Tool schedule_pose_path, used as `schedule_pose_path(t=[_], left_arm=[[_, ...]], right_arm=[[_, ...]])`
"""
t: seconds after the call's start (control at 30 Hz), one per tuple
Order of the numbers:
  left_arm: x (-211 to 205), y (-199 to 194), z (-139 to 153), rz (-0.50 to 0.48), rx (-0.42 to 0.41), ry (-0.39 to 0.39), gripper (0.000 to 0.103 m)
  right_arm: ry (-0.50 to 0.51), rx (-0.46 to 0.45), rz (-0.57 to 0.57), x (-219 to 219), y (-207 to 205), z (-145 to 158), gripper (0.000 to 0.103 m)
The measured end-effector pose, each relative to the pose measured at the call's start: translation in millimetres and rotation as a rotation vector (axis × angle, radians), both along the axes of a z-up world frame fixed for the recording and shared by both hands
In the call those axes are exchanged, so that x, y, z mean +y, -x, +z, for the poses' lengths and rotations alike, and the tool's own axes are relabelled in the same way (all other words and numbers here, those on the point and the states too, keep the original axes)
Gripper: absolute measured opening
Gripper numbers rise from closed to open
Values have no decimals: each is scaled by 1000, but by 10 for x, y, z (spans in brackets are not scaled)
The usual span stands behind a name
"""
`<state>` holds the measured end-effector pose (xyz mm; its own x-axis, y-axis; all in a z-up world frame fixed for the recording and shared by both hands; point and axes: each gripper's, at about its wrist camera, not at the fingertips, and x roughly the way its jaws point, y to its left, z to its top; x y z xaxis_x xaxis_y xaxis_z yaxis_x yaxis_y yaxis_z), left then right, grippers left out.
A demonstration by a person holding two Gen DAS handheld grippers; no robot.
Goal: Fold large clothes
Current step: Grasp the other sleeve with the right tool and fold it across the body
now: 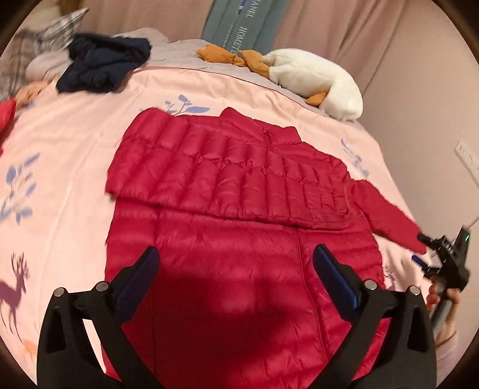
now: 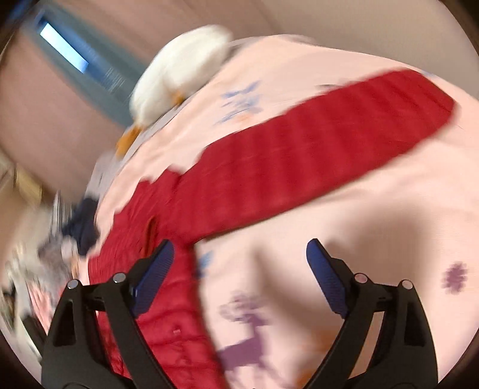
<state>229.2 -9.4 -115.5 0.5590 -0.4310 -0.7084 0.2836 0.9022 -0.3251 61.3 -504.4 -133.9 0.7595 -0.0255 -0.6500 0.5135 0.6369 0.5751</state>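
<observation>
A red puffer jacket (image 1: 227,215) lies flat on the pink bedspread (image 1: 66,167), collar at the far side. One sleeve (image 1: 209,170) is folded across the chest. The other sleeve (image 1: 386,209) stretches out to the right. My left gripper (image 1: 236,263) hovers open over the jacket's lower body with nothing between its fingers. At the right edge a hand holds my right gripper (image 1: 420,248) just off that sleeve's cuff. The right wrist view is blurred: the right gripper (image 2: 241,248) stands open over bare bedspread (image 2: 374,209) beside the jacket (image 2: 167,299), and the sleeve (image 2: 329,140) runs up to the right.
A navy garment (image 1: 101,65) and a plaid pillow (image 1: 39,42) lie at the far left. A white plush goose (image 1: 317,80) rests at the far right corner. Teal boxes (image 1: 239,24) lean on the curtain behind. The bed's edge curves away on the right below a wall socket (image 1: 467,155).
</observation>
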Motion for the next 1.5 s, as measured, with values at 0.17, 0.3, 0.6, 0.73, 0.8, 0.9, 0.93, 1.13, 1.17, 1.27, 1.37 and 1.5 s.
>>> schedule_pose_path(t=[0.17, 0.3, 0.6, 0.73, 0.8, 0.9, 0.93, 1.13, 1.17, 1.27, 1.37, 1.5], left_arm=[[221, 141, -57, 56, 26, 25, 102], [396, 207, -90, 104, 46, 42, 102], [655, 213, -153, 215, 86, 66, 102], [678, 190, -157, 230, 89, 62, 102], [682, 181, -148, 230, 88, 65, 102], [674, 193, -137, 225, 82, 63, 102], [676, 195, -130, 224, 81, 64, 102], [676, 239, -81, 210, 74, 87, 102], [671, 255, -76, 205, 73, 96, 102], [661, 299, -67, 188, 72, 124, 102], [664, 331, -68, 169, 82, 163, 102], [686, 342, -50, 151, 84, 195, 102]], right_arm=[[-72, 9, -171, -610, 355, -169, 91], [-137, -4, -266, -988, 431, -321, 91], [-161, -68, -475, -1421, 242, -482, 68], [-102, -20, -534, -1453, 198, -490, 36], [-85, -2, -544, -1475, 211, -510, 26], [-85, -19, -542, -1474, 268, -496, 9], [-75, -27, -541, -1454, 270, -463, 6], [244, -150, -334, -762, 2, 451, 4], [286, -169, -289, -626, -41, 589, 4], [446, -217, -86, 70, -361, 1055, 4], [533, -237, 73, 674, -624, 1273, 4], [634, -241, 305, 1637, -1003, 1315, 4]])
